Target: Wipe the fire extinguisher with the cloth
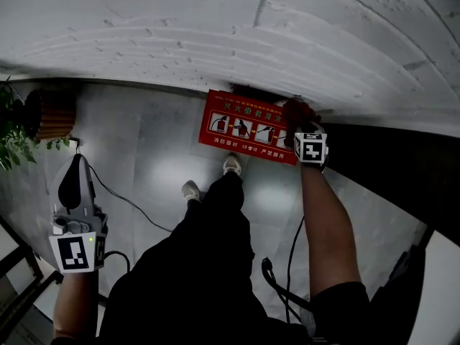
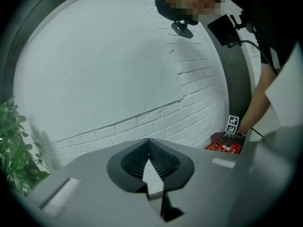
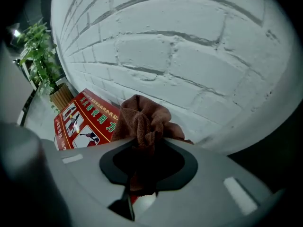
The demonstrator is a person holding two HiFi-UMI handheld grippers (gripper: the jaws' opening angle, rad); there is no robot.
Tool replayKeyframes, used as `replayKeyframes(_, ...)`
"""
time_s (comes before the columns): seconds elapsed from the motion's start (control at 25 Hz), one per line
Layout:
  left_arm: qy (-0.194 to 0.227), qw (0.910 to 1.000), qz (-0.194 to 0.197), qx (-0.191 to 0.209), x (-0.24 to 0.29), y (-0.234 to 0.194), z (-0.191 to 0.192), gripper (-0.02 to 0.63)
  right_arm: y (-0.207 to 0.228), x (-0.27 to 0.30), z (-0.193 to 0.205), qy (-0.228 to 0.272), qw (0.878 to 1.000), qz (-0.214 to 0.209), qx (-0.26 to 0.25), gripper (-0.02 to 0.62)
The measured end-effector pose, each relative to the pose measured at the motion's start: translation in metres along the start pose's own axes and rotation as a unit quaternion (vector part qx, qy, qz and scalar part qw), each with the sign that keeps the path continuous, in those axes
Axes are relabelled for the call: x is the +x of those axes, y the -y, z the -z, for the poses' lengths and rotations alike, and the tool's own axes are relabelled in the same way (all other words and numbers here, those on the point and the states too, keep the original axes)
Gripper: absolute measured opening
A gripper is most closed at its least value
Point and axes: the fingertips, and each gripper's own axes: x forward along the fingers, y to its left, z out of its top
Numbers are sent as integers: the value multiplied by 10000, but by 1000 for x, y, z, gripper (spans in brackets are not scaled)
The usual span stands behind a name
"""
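Right gripper view: cloth [image 3: 144,122] between jaws

White painted brick wall [image 1: 215,20] meets a glossy grey floor [image 1: 144,157] with soft glare on it. Potted plant [image 1: 8,131] in slatted wooden planter [image 1: 54,113] far left. Dark panel [image 1: 392,167] at right.

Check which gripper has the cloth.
The right gripper: its jaws are clamped on the brown cloth. The left gripper is shut, with nothing between its jaws.
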Motion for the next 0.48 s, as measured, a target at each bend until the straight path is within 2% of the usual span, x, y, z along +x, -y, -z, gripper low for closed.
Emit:
replayKeyframes(0.28, 43, 10000, 1, -65, -17, -5, -1, 0, 20, -13, 17, -285, 9980, 369, 425, 84)
replayKeyframes(0.4, 48, 9999, -77, -98, -32, -14, 7, 0, 16, -22, 1, -106, 9979, 505, 391, 84)
replayKeyframes(0.48, 52, 9998, -142, -146, -43, -23, 14, 0, -2, -25, -15, 124, 9987, 450, 226, 84)
